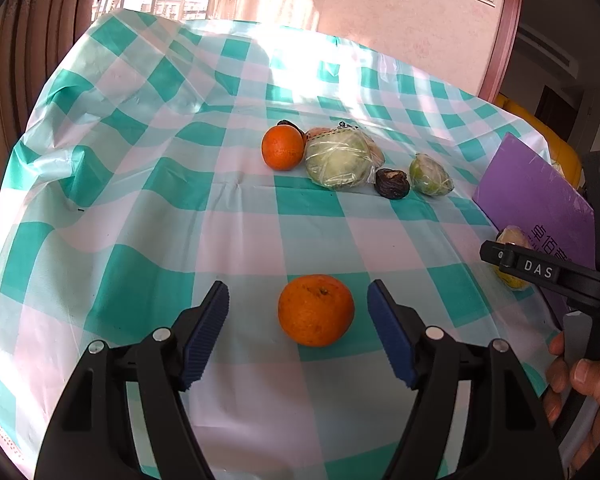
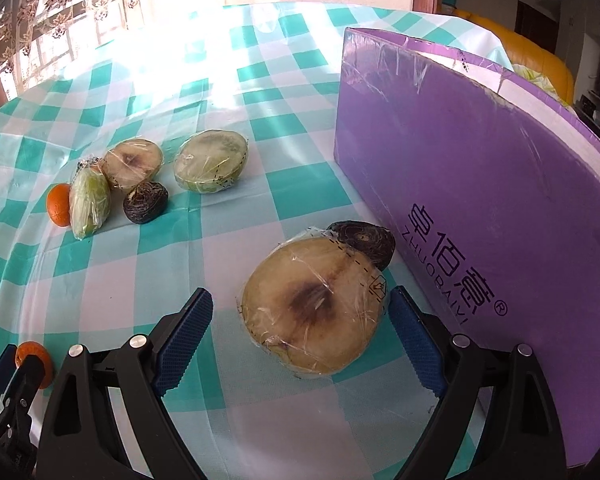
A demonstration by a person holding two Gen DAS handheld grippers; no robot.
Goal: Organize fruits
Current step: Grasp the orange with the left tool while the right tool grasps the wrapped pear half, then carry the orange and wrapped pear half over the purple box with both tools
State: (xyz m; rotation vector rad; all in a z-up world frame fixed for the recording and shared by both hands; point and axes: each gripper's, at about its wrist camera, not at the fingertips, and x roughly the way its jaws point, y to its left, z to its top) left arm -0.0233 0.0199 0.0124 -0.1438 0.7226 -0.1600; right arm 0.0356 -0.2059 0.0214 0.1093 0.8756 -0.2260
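Note:
My left gripper (image 1: pixel 298 312) is open, its jaws on either side of an orange (image 1: pixel 316 310) on the checked tablecloth, not touching it. My right gripper (image 2: pixel 300 326) is open around a plastic-wrapped cut fruit half (image 2: pixel 314 306); the right pad looks close to its wrap. A dark wrinkled fruit (image 2: pixel 362 240) lies just behind it, against the purple box (image 2: pixel 480 184). Farther off lie a second orange (image 1: pixel 282 148), wrapped fruit halves (image 1: pixel 338 160) and another dark fruit (image 1: pixel 392 183).
The purple box stands at the table's right side, also in the left wrist view (image 1: pixel 536 196). A small wrapped green fruit (image 1: pixel 430 175) lies near the group. The table edge (image 1: pixel 16 200) drops off at left; curtains and a window are behind.

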